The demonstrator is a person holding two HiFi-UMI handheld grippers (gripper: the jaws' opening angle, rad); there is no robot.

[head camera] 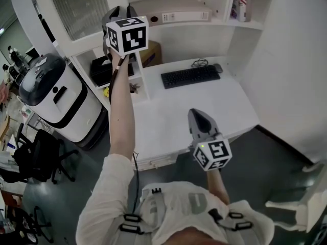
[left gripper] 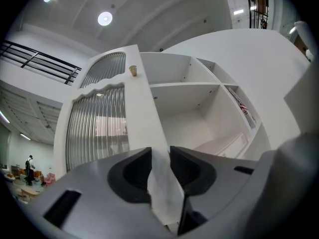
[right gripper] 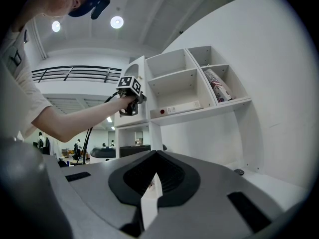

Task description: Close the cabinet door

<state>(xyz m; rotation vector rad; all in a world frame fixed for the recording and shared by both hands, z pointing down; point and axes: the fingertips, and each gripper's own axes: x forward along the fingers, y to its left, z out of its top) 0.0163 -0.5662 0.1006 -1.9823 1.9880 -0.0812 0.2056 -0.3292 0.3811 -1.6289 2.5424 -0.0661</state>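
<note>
Jaws of the left gripper (left gripper: 160, 156) clamp the open cabinet door (left gripper: 142, 108) by its edge; swinging it shut likely comes next. The right gripper (right gripper: 155, 166) idles, jaws together

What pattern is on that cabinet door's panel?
The cabinet door has a finely ribbed panel, white frame; clearest in the left gripper view.

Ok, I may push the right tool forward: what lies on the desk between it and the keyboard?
Nothing: in the head view the white desk is bare from the right tool to the keyboard.
</note>
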